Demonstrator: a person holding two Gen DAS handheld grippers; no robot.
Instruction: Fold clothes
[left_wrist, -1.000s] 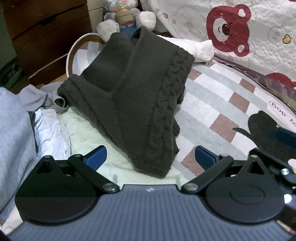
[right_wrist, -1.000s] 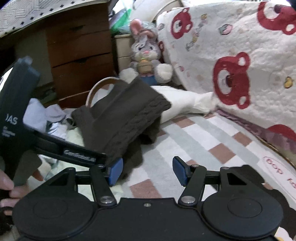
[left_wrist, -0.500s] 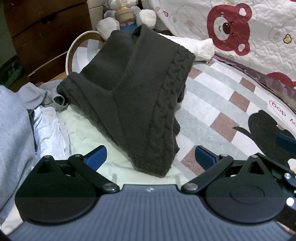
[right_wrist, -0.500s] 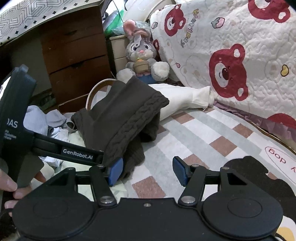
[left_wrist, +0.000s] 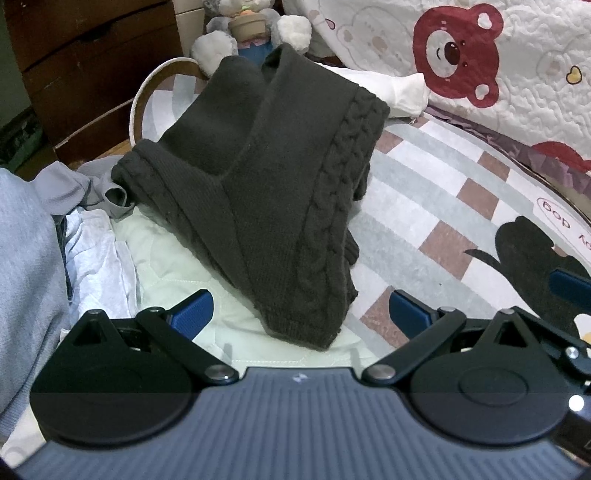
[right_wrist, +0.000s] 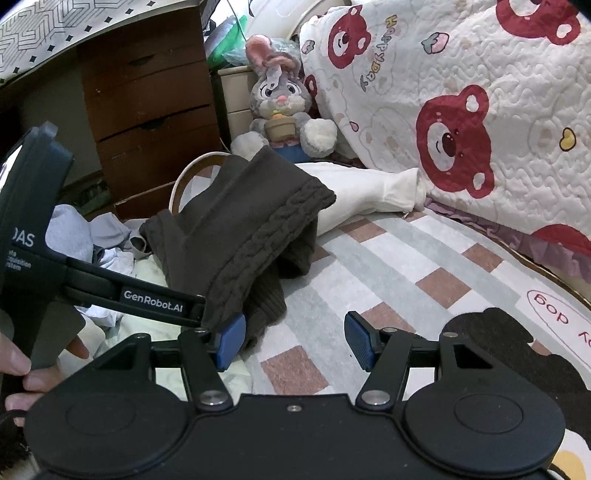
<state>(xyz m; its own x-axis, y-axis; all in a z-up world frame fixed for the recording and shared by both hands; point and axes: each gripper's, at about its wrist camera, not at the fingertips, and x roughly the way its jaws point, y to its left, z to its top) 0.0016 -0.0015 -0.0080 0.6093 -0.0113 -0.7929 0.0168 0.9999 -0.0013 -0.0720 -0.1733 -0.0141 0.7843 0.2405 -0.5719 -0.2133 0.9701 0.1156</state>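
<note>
the dark sweater (left_wrist: 280, 192) lies loosely folded on the checked rug (left_wrist: 436, 206) beside a heap of unfolded clothes (left_wrist: 85, 236), so most folding seems left, and both the left gripper (left_wrist: 300, 308) and right gripper (right_wrist: 294, 341) hover wide apart, holding nothing.

Matt cable-knit wool sweater (left_wrist: 280, 206), quilted cotton blanket (right_wrist: 480, 110), glossy brown wooden drawers (right_wrist: 147, 99).

Dark cable-knit sweater (left_wrist: 280, 206) lies folded, partly on pale clothes (left_wrist: 155, 258).
</note>
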